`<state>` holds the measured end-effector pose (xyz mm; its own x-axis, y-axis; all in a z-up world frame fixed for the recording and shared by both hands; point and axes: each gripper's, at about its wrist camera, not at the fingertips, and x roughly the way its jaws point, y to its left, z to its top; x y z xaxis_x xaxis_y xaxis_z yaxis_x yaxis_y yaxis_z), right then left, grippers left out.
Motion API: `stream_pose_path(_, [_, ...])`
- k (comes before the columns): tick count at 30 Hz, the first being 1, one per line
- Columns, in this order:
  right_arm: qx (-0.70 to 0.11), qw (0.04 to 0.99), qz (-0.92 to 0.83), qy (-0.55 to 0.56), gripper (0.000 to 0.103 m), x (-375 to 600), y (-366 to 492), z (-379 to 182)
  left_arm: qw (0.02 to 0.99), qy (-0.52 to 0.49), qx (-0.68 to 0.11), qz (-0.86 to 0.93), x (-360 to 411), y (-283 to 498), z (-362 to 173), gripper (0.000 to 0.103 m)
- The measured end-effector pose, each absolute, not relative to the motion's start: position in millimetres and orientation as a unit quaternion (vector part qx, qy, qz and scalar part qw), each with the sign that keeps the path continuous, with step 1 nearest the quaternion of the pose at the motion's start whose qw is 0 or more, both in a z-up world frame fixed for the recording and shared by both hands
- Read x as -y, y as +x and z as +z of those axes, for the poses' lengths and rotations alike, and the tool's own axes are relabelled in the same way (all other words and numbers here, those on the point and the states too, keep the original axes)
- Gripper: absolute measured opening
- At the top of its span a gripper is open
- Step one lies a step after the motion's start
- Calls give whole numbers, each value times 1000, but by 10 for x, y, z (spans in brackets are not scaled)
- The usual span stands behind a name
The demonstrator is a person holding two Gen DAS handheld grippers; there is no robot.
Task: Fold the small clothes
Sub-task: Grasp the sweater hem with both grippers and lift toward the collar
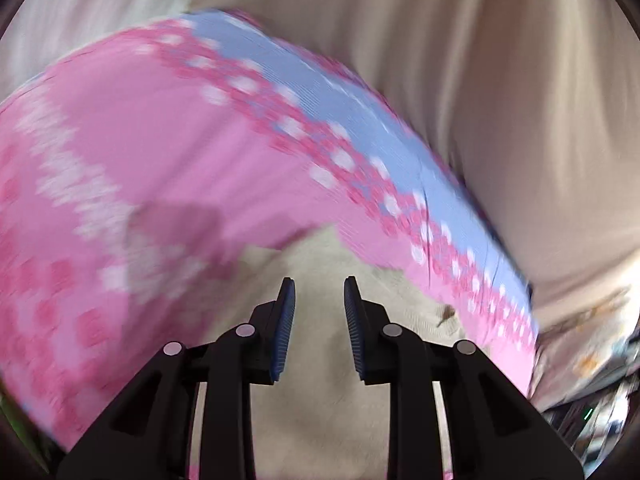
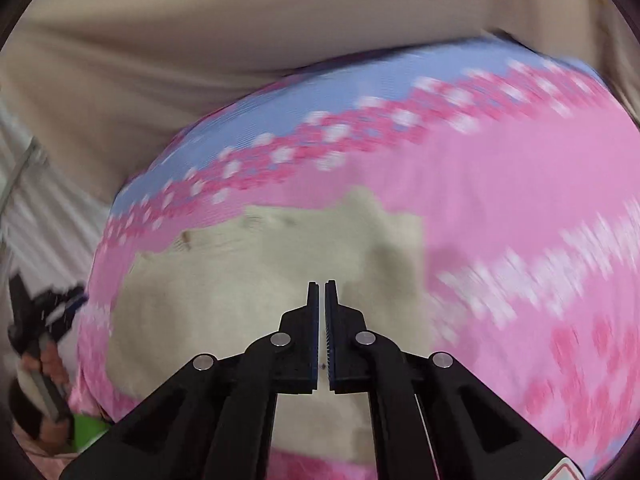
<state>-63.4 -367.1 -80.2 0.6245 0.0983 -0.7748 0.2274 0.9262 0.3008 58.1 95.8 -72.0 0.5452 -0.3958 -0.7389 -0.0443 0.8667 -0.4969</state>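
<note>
A small cream garment (image 1: 316,344) lies on a pink blanket (image 1: 160,140) that has white and dark-pink patterns and a pale blue border; everything is motion-blurred. My left gripper (image 1: 319,280) hangs above the garment, its blue-padded fingers apart with nothing between them. In the right wrist view the same cream garment (image 2: 240,280) spreads over the pink blanket (image 2: 520,200). My right gripper (image 2: 322,283) is over it with its pads almost touching. No cloth shows pinched between them. A small brown mark (image 2: 186,236) sits near the garment's far edge.
Beige bedding (image 1: 480,60) (image 2: 200,20) lies in folds beyond the blanket. A person's hand (image 2: 36,360) on a gripper handle shows at the left edge, with something green (image 2: 86,428) beside it. Blurred clutter (image 1: 592,400) lies at the right past the blanket's edge.
</note>
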Motion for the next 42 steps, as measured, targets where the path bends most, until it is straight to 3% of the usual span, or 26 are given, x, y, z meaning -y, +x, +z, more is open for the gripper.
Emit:
stream_pose_path(1, [-438, 883, -49, 159, 4, 3628, -481, -872, 850, -213, -471, -103, -830, 662, -820, 24])
stream_pose_path(4, [-453, 874, -103, 141, 24, 3778, -240, -1107, 833, -192, -513, -76, -598, 928, -1203, 24])
stream_pose_path(7, [-458, 867, -120, 155, 60, 3948, -201, -1360, 825, -234, -512, -50, -734, 999, -1344, 32])
stream_pose_path(9, [-484, 852, -116, 164, 51, 3979, -119, -1604, 821, -235, -517, -61, -762, 1046, -1451, 34])
stream_pose_path(11, [-474, 852, -99, 199, 7, 4022, -123, -1590, 827, -210, -518, -63, -750, 1090, -1457, 27])
stream_pose_path(14, [-422, 871, -104, 230, 5, 4093, -205, -1283, 837, -203, -506, -59, -753, 1171, -1354, 11])
stream_pose_path(16, [-418, 872, -117, 226, 5, 4164, -179, -1253, 838, -203, -505, -46, -765, 1254, -1338, 11])
stream_pose_path(19, [-493, 836, -112, 216, 7, 4265, 44, -1693, 830, -205, -518, -40, -765, 1370, -1466, 12])
stream_pose_path(20, [-475, 846, -114, 213, 7, 4271, 14, -1657, 832, -204, -515, -39, -783, 1389, -1471, 13])
stream_pose_path(22, [-464, 848, -127, 221, 17, 4259, -51, -1477, 828, -228, -511, -43, -858, 1360, -1409, 13])
stream_pose_path(24, [-423, 869, -129, 221, 21, 4162, -225, -1182, 832, -248, -494, -46, -1017, 1209, -1238, 23])
stream_pose_path(27, [-408, 879, -65, 238, 16, 3856, -409, -931, 840, -252, -480, -35, -1217, 922, -1131, 44])
stream_pose_path(35, [-498, 845, 101, 166, 8, 2388, -112, -1138, 763, -360, -535, -52, -1484, 234, -1638, 51])
stream_pose_path(42, [-585, 805, 71, 65, 4, 1878, 380, -1563, 753, -378, -537, -54, -1418, 261, -1759, 54])
